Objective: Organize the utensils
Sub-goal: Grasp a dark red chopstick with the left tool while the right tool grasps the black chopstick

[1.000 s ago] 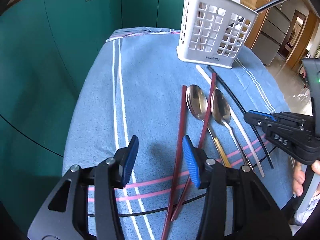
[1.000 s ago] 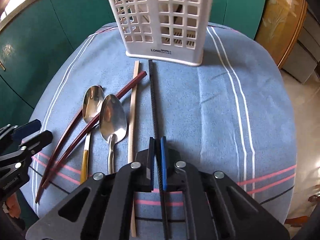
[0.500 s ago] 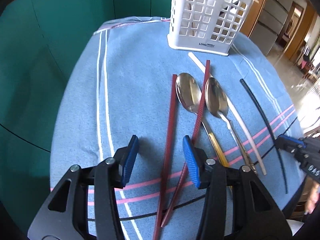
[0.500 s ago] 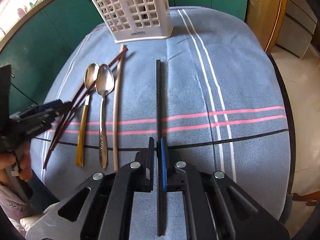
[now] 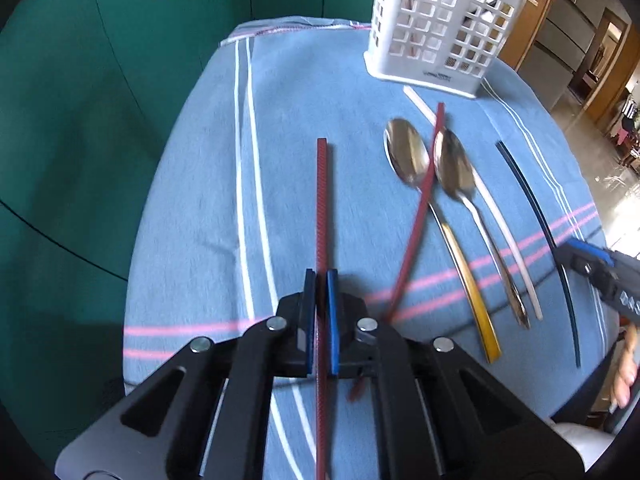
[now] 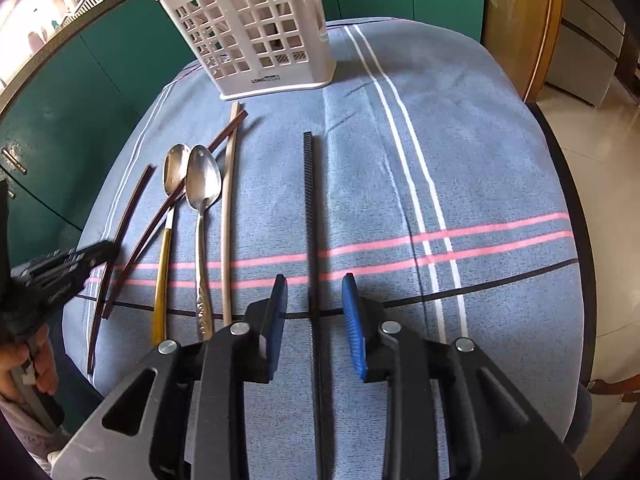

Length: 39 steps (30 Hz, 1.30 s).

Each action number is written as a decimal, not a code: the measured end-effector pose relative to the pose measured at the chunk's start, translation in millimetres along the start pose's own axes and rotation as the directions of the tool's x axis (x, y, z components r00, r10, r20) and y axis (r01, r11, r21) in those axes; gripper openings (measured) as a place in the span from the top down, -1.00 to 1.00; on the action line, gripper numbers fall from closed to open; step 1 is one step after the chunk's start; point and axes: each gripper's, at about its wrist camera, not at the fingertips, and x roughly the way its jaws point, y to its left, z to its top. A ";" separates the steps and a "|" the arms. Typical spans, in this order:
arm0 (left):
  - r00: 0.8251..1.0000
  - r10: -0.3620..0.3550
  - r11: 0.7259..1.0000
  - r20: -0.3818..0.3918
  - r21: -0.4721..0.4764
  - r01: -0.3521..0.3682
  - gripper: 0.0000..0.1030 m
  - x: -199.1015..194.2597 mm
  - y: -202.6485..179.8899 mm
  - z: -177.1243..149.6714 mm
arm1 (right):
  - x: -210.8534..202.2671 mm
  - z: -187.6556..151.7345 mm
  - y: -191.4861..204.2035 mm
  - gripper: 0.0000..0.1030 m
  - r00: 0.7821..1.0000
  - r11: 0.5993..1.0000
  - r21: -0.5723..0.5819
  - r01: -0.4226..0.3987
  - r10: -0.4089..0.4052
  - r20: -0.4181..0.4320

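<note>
Left gripper (image 5: 320, 320) fingers clamped on red chopstick (image 5: 322, 208), spoons (image 5: 428, 160) and white caddy (image 5: 440, 28) beyond

Two spoons (image 6: 192, 184), a beige chopstick (image 6: 228, 216) and dark red chopsticks (image 6: 160, 216) lie left. A black chopstick (image 6: 309, 216) lies centre. The white slotted holder (image 6: 256, 28) stands far.

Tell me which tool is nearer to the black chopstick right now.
Right. The right tool sits open, straddling the black chopstick on the tablecloth. The left tool is across the spoons, shut on a red chopstick.
</note>
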 end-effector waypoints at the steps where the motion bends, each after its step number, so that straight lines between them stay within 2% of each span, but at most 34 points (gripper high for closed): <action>1: 1.000 -0.009 1.000 -0.003 0.003 0.009 0.89 -1.3 -0.6 -1.8 | 0.6 -0.1 -0.1 0.44 1.000 1.000 0.002 -0.001 0.001 0.000; 3: 1.000 -0.029 1.000 0.003 0.011 0.029 0.89 -3.8 -1.8 -2.3 | 2.4 0.3 0.0 0.41 1.000 1.000 0.003 -0.005 0.005 0.000; 7: 0.999 -0.032 0.999 0.008 -0.006 0.032 0.62 -0.8 1.7 7.2 | 4.5 1.3 3.0 0.38 1.000 1.000 -0.007 -0.005 0.005 -0.001; 10: 0.999 -0.054 0.999 -0.001 -0.004 0.054 0.59 4.1 2.9 18.0 | 5.3 1.8 2.9 0.38 1.000 1.000 -0.011 0.000 0.000 -0.002; 14: 0.999 -0.028 0.999 -0.021 0.039 0.029 0.49 13.1 -1.3 36.9 | 7.6 8.6 1.8 0.38 1.000 1.000 -0.015 0.014 -0.014 -0.003; 15: 0.999 -0.022 0.998 -0.026 0.058 0.024 0.41 15.7 -3.0 42.4 | 7.9 12.3 2.2 0.38 1.000 1.000 -0.020 0.019 -0.019 0.001; 20: 0.998 -0.013 0.995 -0.063 0.100 0.019 0.33 30.1 -8.5 60.5 | 17.6 41.9 5.2 0.38 0.999 0.998 -0.042 0.054 -0.054 0.007; 24: 0.997 0.015 0.992 -0.078 0.126 -0.005 0.19 36.2 -10.8 70.1 | 34.4 64.9 16.3 0.38 0.995 0.990 -0.101 0.097 -0.099 -0.022; 30: 0.996 0.022 0.989 -0.086 0.146 -0.009 0.06 40.7 -12.2 74.5 | 53.4 80.0 25.4 0.37 0.988 0.975 -0.176 0.134 -0.146 -0.057; 33: 0.996 0.025 0.987 -0.088 0.158 -0.011 0.00 41.6 -12.2 75.2 | 57.3 87.2 25.9 0.35 0.988 0.975 -0.182 0.124 -0.138 -0.070; 37: 0.996 0.026 0.989 -0.086 0.147 -0.013 -0.18 43.7 -7.9 75.9 | 62.1 92.1 27.6 -0.03 0.992 0.978 -0.198 0.070 -0.090 -0.093; 39: 0.996 0.027 0.989 -0.084 0.150 -0.014 -0.18 45.1 -7.1 77.3 | 63.0 93.3 29.9 -0.03 0.991 0.974 -0.210 0.081 -0.102 -0.090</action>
